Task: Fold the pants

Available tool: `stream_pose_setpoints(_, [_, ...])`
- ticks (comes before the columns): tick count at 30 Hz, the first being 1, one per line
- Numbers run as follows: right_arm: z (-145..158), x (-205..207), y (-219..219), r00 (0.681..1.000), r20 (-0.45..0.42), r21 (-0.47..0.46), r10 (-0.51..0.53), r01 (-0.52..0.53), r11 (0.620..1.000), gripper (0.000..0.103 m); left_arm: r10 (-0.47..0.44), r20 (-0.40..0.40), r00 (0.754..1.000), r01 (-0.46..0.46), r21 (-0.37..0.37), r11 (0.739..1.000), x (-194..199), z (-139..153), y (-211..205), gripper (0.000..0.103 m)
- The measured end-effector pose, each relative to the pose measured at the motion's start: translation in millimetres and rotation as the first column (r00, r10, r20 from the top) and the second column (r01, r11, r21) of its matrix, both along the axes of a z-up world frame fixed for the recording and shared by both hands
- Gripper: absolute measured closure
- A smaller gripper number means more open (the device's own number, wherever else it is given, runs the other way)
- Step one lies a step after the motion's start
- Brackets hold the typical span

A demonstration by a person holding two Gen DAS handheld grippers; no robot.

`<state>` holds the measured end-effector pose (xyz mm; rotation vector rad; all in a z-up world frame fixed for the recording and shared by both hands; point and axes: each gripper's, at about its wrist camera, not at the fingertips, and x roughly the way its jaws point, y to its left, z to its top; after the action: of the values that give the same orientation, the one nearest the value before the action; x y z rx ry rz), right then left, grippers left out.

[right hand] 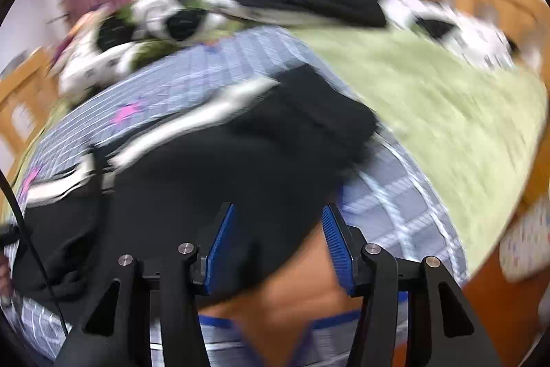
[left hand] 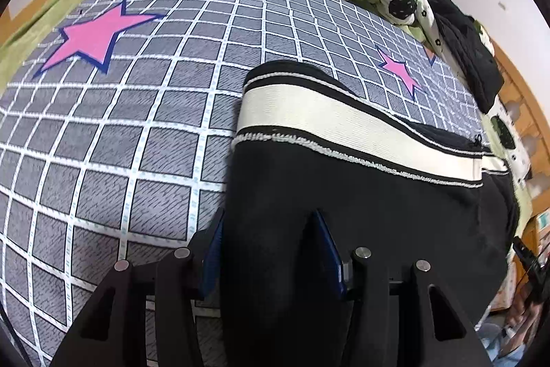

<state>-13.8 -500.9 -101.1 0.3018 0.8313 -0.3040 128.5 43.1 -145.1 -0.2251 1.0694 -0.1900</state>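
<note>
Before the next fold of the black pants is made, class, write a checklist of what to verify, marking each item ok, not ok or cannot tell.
1. Pants lie on the checked bedsheet: ok, black pants rest on it.
2. Striped waistband lies flat: ok in the left wrist view.
3. Left gripper has fabric between its pads: ok; whether they press on it, cannot tell.
4. Right gripper is free: ok, jaws apart, not pinching.
5. Right wrist view is sharp enough to aim by: not ok, blurred.
6. Far pant legs are smooth: cannot tell.
</note>
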Motion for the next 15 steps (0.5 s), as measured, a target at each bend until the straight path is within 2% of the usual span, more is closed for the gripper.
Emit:
stream_pose_setpoints(2, [-14, 3, -20, 1.0, -0.003, 0.08, -0.015, 0.015, 0.997, 0.051, -0.005, 0.004, 1.0, 0.005, 0.023, 1.0, 2, 1, -2, 0.057])
stream_pose_setpoints(5, [-28, 22, -34, 1.0, 0.016, 0.168, -0.008, 0.005, 0.986, 0.051, -0.003, 0.007, 1.0, 0.003, 0.019, 1.0, 4, 0, -2, 0.061])
stream_pose_setpoints(7, [-36, 37, -39, 0.999, 0.035, 0.186, 0.001, -0.007, 0.982, 0.051, -0.004, 0.005, 1.0, 0.004, 0.01, 1.0, 6, 0, -1, 0.066])
stream_pose_setpoints(9, [-40, 58, -44, 0.999, 0.05, 0.198, 0.008, -0.018, 0.98, 0.051, -0.01, 0.014, 1.0, 0.011, -0.005, 1.0, 7, 1, -1, 0.082])
stream_pose_setpoints(10, [-40, 62, -46, 0.999, 0.044, 0.202, 0.0, -0.009, 0.979, 0.052, -0.02, 0.026, 0.999, 0.02, -0.009, 1.0, 7, 4, -2, 0.087])
stream_pose_setpoints(11, [-38, 66, -48, 0.999, 0.049, 0.203, -0.015, 0.004, 0.979, 0.057, -0.032, 0.041, 0.999, 0.032, -0.009, 0.999, 6, 7, -3, 0.092])
stream_pose_setpoints(12, [-34, 67, -47, 0.997, 0.063, 0.183, -0.033, 0.021, 0.983, 0.073, -0.044, 0.066, 0.997, 0.043, 0.007, 0.999, 3, 13, -7, 0.093])
stream_pose_setpoints(13, [-30, 67, -46, 0.996, 0.082, 0.166, -0.03, 0.016, 0.986, 0.079, -0.047, 0.081, 0.996, 0.046, 0.019, 0.999, 2, 18, -10, 0.093])
stream_pose_setpoints(14, [-20, 63, -42, 0.993, 0.115, 0.146, -0.02, 0.003, 0.989, 0.081, -0.047, 0.094, 0.995, 0.046, 0.012, 0.999, 1, 24, -10, 0.093])
stream_pose_setpoints(15, [-7, 58, -36, 0.987, 0.162, 0.13, -0.016, -0.005, 0.991, 0.088, -0.042, 0.106, 0.993, 0.044, -0.017, 0.999, 0, 33, -9, 0.094])
